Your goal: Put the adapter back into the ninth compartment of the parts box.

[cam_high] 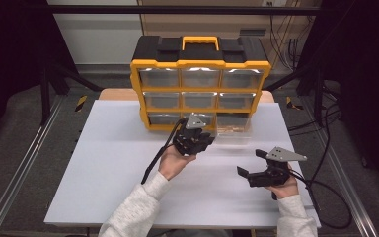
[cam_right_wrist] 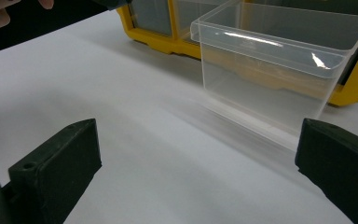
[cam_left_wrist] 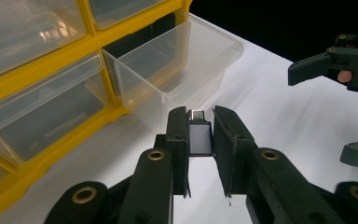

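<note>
A yellow and black drawer cabinet [cam_high: 200,81] stands at the back of the white table [cam_high: 108,177]. Its bottom right clear drawer [cam_high: 233,129] is pulled out towards me. My left gripper [cam_high: 208,138] hovers just left of that drawer, shut on a small grey plug-like part [cam_left_wrist: 200,136] with a metal tip, which points at the drawer [cam_left_wrist: 177,74]. My right gripper [cam_high: 251,162] is held low near the front right, open, with nothing between its fingers. The right gripper view looks across bare table at the drawer [cam_right_wrist: 270,70], past the open right gripper [cam_right_wrist: 196,163].
The cabinet's other clear drawers [cam_high: 200,100] are pushed in. Black cables [cam_high: 325,187] trail off the table's right side. Metal rails [cam_high: 19,168] run along both sides of the table. From the left gripper view, the right gripper [cam_left_wrist: 324,114] is off to the right.
</note>
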The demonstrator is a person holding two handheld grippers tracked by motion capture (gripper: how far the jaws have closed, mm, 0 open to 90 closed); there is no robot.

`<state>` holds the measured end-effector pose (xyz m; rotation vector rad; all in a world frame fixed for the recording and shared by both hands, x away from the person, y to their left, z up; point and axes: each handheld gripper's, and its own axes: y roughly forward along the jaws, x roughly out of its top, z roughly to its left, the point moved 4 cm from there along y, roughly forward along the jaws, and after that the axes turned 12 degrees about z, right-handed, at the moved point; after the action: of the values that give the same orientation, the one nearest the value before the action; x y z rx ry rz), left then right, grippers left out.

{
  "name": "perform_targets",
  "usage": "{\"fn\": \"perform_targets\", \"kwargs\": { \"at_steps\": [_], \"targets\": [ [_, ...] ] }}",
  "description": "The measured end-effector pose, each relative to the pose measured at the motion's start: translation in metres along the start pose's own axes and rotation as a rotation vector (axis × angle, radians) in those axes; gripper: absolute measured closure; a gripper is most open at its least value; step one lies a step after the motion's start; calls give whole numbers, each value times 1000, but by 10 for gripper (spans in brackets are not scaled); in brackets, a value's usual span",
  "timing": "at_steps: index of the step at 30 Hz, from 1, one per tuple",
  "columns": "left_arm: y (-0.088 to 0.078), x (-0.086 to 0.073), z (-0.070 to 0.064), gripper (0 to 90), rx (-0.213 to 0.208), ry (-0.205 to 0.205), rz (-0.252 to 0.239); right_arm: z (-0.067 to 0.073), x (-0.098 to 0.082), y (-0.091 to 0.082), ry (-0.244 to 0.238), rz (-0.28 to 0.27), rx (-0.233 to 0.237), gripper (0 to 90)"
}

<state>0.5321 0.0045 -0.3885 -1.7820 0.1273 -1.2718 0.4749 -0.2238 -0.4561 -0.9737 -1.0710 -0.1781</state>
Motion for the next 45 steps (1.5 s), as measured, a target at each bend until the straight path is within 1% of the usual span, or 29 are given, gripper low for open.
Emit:
{"fn": "perform_targets", "kwargs": {
  "at_steps": [3,6,14,22,27,32,36,41,45],
  "targets": [
    [0,3,0,756,1,5,0,0,0,0,-1,0,0,5],
    [2,6,1,756,-1,-1,-4,0,0,0,1,0,0,5],
    [5,9,4,756,-3,0,0,0,0,0,-2,2,1,5],
    [6,17,4,756,1,13,1,0,0,0,-2,3,0,5],
    [10,20,6,756,-4,6,2,0,0,0,-3,2,-1,5],
    [12,24,6,756,-1,12,6,0,0,0,-3,1,-1,5],
    [13,28,8,756,-1,11,3,-1,0,-1,-3,-1,0,5],
    [15,32,10,755,-2,1,-5,-1,0,-1,-4,0,0,5],
    [16,35,11,756,-3,4,-6,0,0,0,-4,1,1,5]
  ]
}}
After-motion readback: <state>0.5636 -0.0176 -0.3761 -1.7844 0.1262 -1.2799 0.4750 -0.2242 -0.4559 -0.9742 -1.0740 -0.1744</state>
